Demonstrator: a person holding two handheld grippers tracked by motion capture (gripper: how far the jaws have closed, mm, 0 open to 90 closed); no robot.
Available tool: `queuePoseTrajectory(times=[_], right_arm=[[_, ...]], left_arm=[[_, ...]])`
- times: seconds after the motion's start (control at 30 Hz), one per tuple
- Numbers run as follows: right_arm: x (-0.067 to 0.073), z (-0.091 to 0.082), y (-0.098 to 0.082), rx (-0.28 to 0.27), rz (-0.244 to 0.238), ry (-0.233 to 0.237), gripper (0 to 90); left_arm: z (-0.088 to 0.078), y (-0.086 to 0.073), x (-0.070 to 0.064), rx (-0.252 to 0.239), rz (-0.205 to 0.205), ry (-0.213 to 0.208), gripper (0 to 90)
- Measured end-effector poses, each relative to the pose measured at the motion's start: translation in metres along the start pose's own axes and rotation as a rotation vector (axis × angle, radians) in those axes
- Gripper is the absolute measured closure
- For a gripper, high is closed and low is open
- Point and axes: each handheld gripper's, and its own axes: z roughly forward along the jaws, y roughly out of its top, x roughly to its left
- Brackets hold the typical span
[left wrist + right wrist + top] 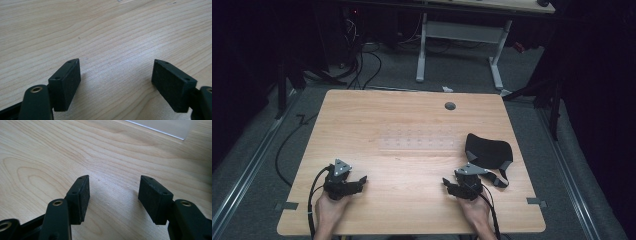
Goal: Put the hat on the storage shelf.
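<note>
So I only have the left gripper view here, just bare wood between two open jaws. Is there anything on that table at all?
Observer: Yes, a black face mask lies near the table's right edge in the high view.
Operator: Is the right gripper holding it?
Observer: No. The right gripper is open over bare wood, with the mask beside it.
Operator: Anything else on the table?
Observer: A clear sheet lies flat mid-table, left of the mask.

Pale wood grain is shown by the table (412,120); just right of the right gripper (451,186) (black), a black cloth mask (488,150) is seen.
</note>
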Motion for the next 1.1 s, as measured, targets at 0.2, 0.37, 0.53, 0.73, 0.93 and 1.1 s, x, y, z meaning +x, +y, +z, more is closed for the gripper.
queuePoseTrajectory(times=[0.2,0.37,0.53,0.73,0.93,1.1], right_arm=[[-0.003,-0.015,0.001,-0.044,0.019,0.013,42.9],[-0.009,-0.03,0.0,-0.088,0.047,0.016,43.2],[-0.02,-0.043,-0.001,-0.125,0.073,0.0,43.6],[-0.032,-0.061,-0.003,-0.18,0.09,-0.04,44.9],[-0.046,-0.069,-0.005,-0.191,0.121,-0.091,45.1],[-0.064,-0.078,-0.007,-0.228,0.17,-0.162,45.0]], left_arm=[[0.0,0.0,0.0,0.0,0.002,0.001,22.6],[0.001,0.0,0.0,0.001,0.003,-0.001,21.7],[0.001,0.0,0.0,0.003,0.004,-0.003,21.3],[0.001,0.0,0.0,0.005,0.005,-0.003,21.0],[0.001,0.0,0.0,0.005,0.005,-0.004,20.9],[0.001,0.0,0.0,0.005,0.005,-0.003,20.9]])
